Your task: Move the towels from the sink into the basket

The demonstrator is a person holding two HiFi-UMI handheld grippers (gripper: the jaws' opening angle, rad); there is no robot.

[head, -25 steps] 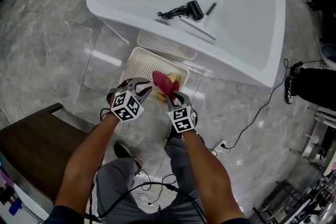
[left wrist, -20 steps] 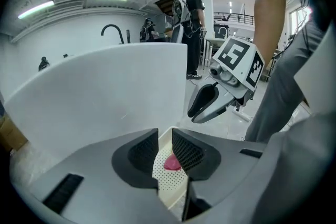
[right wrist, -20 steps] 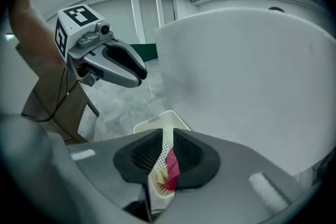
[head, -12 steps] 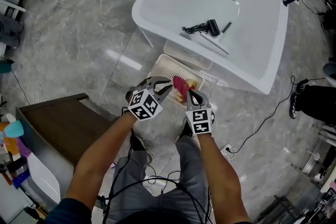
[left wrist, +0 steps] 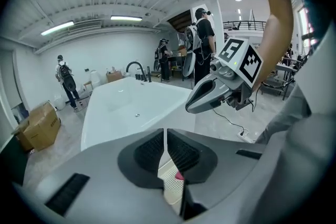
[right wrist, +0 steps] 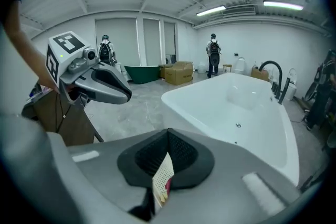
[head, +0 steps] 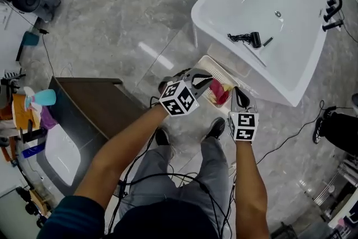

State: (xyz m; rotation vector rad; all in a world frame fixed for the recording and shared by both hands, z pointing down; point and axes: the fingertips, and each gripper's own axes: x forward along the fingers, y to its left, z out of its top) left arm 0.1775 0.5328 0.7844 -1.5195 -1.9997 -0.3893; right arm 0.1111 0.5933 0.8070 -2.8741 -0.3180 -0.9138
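White sink top right, black dryer w/ cord lying in it. Basket on floor just beside sink. L gripper over basket, jaws closing, thin slit left, nothing btwn. R gripper near basket's edge, jaws pressed together, empty. Red towel in basket, btwn the two grippers.
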